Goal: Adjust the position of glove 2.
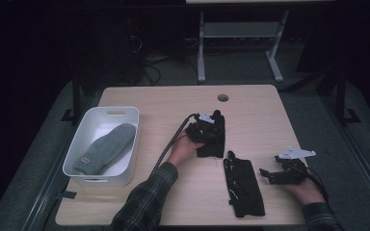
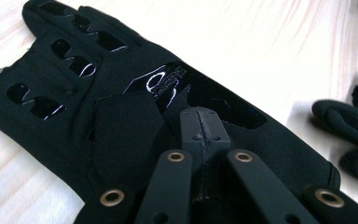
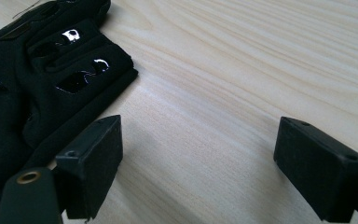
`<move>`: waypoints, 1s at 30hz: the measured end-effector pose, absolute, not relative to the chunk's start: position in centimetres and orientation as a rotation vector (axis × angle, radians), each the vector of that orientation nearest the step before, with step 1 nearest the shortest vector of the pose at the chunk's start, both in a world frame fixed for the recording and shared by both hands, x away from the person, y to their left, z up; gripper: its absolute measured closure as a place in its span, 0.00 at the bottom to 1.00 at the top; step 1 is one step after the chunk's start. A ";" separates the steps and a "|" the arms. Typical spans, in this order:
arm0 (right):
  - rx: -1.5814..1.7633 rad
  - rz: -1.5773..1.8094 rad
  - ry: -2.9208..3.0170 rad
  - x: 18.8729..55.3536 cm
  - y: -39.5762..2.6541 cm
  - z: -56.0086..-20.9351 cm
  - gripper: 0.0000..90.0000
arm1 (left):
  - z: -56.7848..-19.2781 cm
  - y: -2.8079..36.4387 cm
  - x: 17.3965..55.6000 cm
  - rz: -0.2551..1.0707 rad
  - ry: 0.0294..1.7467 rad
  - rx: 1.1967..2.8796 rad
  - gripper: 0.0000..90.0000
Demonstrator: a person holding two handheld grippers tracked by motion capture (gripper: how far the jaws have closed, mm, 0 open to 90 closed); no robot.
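Left tool [image 2: 200, 133], jaws pinched on black glove [image 2: 121, 107] mid-tabletop [image 1: 250, 110]; right tool [image 3: 200, 163] wide; next, likely lift toward white bin [image 1: 84, 126].

The high view looks forward and down from above the person's side, taking in the whole table [image 1: 250, 101] from some distance. The left gripper view sits very close over a black glove [image 2: 121, 107], looking along its own jaws at the cloth. The right gripper view rides low over the wood, beside a second glove [image 3: 37, 79]. Both gloves [image 1: 211, 137] [image 1: 243, 185] also appear in the high view.
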State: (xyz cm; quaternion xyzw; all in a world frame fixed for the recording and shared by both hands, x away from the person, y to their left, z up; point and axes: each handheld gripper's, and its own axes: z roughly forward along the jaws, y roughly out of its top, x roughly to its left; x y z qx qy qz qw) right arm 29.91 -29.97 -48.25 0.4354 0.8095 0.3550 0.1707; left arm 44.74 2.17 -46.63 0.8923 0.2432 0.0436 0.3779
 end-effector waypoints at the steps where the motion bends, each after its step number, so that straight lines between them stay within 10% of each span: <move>1: 1.237 1.009 2.299 29.9 -30.0 -48.3 0.17 | -46.6 2.4 44.6 0.111 0.621 2.285 1.00; 30: 1.239 1.007 2.295 29.9 -30.0 -48.3 0.17 | -46.2 7.1 36.2 0.014 0.571 2.311 1.00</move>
